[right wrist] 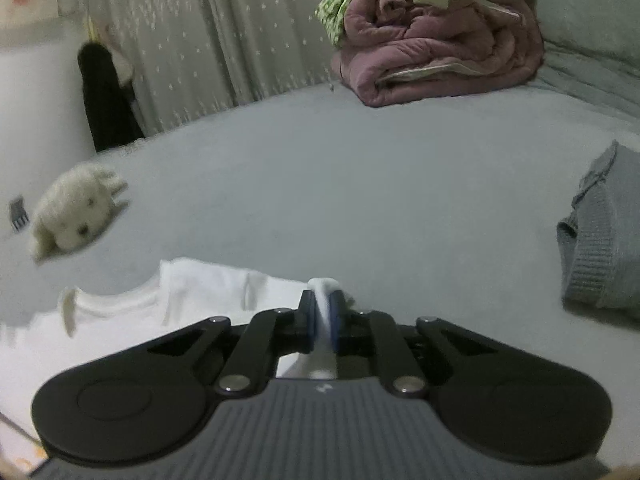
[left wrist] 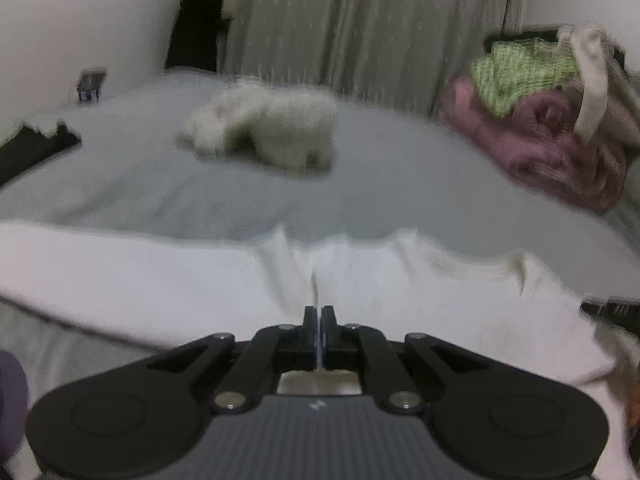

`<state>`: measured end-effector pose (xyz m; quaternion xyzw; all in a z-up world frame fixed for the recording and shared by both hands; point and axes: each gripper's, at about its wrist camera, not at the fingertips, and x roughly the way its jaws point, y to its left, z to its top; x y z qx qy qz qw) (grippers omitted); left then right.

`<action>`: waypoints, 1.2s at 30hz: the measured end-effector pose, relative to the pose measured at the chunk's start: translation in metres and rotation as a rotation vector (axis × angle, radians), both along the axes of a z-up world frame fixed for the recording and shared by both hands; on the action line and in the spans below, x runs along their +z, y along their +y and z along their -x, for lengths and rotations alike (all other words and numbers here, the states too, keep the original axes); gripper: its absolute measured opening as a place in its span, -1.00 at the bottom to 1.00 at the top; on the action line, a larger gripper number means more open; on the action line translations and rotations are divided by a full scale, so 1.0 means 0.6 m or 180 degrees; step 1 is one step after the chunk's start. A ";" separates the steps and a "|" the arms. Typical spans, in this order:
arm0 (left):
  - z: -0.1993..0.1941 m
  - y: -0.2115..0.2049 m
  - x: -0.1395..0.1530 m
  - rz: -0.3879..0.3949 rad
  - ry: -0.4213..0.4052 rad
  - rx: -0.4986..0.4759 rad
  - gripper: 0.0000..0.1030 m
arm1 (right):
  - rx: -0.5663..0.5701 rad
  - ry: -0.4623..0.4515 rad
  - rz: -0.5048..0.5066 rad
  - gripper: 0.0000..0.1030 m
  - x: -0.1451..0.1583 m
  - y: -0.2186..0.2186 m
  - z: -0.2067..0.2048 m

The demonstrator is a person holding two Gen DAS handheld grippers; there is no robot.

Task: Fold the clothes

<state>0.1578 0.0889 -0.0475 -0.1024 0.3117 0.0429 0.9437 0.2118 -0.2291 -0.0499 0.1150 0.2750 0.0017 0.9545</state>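
The left gripper pinches a thin fold of the white garment lying on the bed. The right gripper clamps a thicker bunch of the garment's edge. Only the right view shows a grey sweater beyond.

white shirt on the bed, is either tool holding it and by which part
Both. The left tool pinches a thin fold of the white shirt at its near edge; the right tool clamps a bunched bit of its edge.

White garment; pale grey bedsheet; mauve quilt; green-and-white patterned cloth; grey ribbed knit.
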 end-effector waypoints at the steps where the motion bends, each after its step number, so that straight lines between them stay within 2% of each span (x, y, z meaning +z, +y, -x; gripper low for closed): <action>1: 0.000 0.003 -0.002 0.0035 0.0017 0.0018 -0.94 | 0.0009 0.0006 0.0017 -0.62 0.003 0.001 0.002; 3: 0.001 0.009 -0.007 0.0103 0.0049 0.0054 -0.84 | 0.0017 -0.0017 0.0055 -0.62 0.011 0.003 0.010; 4: 0.003 0.013 -0.001 0.0119 0.0045 0.0092 -0.73 | 0.0026 -0.0036 0.0070 -0.62 0.016 0.004 0.015; 5: 0.008 0.016 0.005 0.0118 0.0001 0.0155 -0.36 | 0.0054 -0.0090 0.0072 -0.62 0.021 0.008 0.020; 6: 0.014 0.019 0.011 0.0116 -0.0043 0.0220 -0.05 | 0.0083 -0.0143 0.0073 -0.51 0.026 0.013 0.024; 8: 0.022 0.025 0.022 0.0052 -0.0113 0.0363 0.11 | 0.0140 -0.0249 0.0076 -0.28 0.037 0.021 0.034; 15: 0.030 0.054 0.026 -0.0120 -0.0088 0.0896 0.41 | 0.0487 -0.0432 0.0115 -0.23 0.049 0.066 0.053; 23: 0.024 0.083 0.011 -0.0327 0.0043 0.1404 0.71 | 0.0480 -0.0349 -0.0084 -0.21 0.026 0.065 0.038; 27: 0.018 0.096 0.006 -0.0366 0.0053 0.1555 0.78 | 0.0485 -0.0349 -0.0151 -0.07 0.022 0.065 0.043; 36: 0.014 0.121 -0.010 -0.0307 0.0085 0.1870 0.85 | 0.0496 -0.0290 -0.0242 0.01 0.009 0.063 0.039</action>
